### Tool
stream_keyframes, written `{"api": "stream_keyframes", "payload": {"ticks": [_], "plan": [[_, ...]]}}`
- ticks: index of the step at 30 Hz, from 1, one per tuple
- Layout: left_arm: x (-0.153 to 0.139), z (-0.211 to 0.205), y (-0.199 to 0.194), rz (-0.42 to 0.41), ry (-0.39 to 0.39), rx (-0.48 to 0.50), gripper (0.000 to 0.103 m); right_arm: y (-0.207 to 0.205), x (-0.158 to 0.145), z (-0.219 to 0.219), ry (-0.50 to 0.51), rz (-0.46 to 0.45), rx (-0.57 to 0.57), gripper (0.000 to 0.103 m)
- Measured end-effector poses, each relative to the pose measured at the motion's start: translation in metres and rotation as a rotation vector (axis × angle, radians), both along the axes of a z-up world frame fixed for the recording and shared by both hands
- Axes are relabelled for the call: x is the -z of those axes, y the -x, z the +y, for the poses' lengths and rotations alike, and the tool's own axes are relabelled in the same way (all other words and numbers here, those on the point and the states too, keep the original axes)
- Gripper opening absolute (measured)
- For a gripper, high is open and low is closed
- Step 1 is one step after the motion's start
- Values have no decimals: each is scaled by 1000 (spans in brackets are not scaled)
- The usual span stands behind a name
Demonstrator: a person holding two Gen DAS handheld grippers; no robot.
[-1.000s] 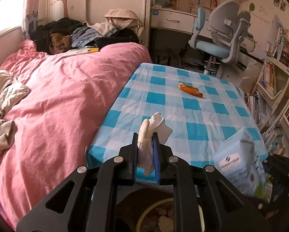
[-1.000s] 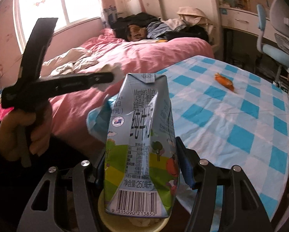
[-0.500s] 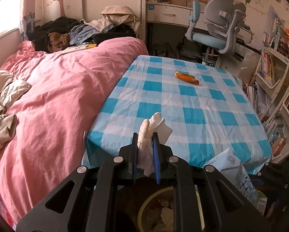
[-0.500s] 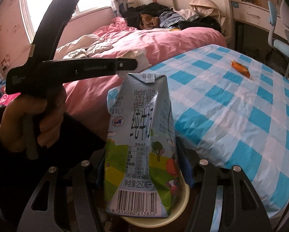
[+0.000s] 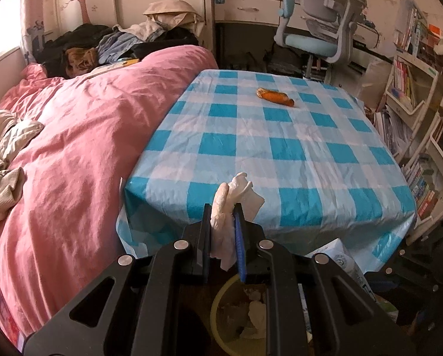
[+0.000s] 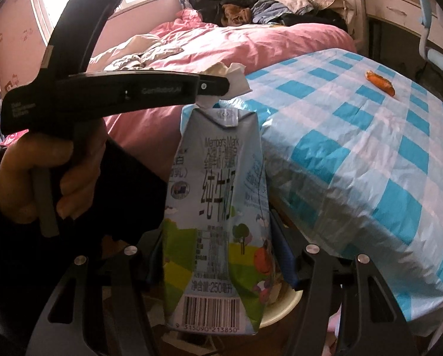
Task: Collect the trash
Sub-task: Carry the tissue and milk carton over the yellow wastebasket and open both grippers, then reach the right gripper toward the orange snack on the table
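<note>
A: White tissue (image 5: 232, 204), crumpled, is clamped between the nearly closed fingers of the left gripper (image 5: 222, 231). It sits at six o'clock in the left wrist view, past the near table edge, with the yellow bin (image 5: 221, 320) directly beneath.

B: And the carton (image 6: 218, 213)?

A: Pale blue paper, gripped at both sides by the right gripper (image 6: 221, 255), upright at six o'clock in its own view. It reads "Members Mark" near the top, large Chinese characters mid-face, "250" above a barcode ending "213850". The bin rim (image 6: 283, 305) shows behind its base.

B: Any other writing?

A: The left gripper's side (image 6: 162, 90) carries a small pale logo, too blurred to read. A hand (image 6: 34, 178) holds its handle at nine o'clock.

B: What remains on the table?

A: An orange wrapper (image 5: 275, 97) at one o'clock on the checked cloth (image 5: 280, 154), well apart from both grippers. The pink duvet (image 5: 73, 154) lies at ten o'clock.

B: Changes since a second ago?

A: Both grippers have drawn back and dropped. More of the bin now shows under the tissue, the cloth's hanging edge has come into view, and the carton has slipped lower at four o'clock in the left view (image 5: 340, 261).
</note>
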State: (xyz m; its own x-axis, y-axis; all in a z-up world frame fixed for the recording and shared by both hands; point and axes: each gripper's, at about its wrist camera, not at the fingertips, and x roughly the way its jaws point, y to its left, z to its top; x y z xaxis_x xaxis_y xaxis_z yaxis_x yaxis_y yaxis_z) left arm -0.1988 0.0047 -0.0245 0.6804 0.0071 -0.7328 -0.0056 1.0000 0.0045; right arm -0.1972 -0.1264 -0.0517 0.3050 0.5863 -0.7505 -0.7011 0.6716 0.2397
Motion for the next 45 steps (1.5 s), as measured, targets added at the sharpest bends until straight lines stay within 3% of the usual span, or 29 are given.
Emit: {"api": "stream_keyframes", "payload": {"ticks": [10, 12, 15, 17, 22, 26, 30, 36, 45], "plan": [[23, -16, 11, 109, -9, 54, 14, 6, 13, 4, 49, 52, -12, 64], [31, -19, 13, 160, 0, 73, 17, 7, 17, 4, 71, 64, -5, 67], [37, -22, 14, 192, -8, 80, 34, 5, 18, -1, 87, 67, 25, 69], [36, -22, 15, 183, -7, 71, 52, 4, 17, -7, 88, 64, 59, 72], [30, -16, 14, 154, 23, 42, 67, -1, 13, -14, 130, 30, 122, 77], [10, -15, 8, 60, 37, 28, 81, -10, 2, -16, 145, -29, 135, 77], [-7, -15, -10, -4, 41, 26, 84, -23, -7, -20, 150, -83, 146, 78], [-18, -9, -39, -32, 32, -18, 89, -48, -18, -27, 160, -123, 176, 78], [-14, -6, -73, -3, 40, -49, 91, -105, -27, -37, 206, -164, 206, 79]]}}
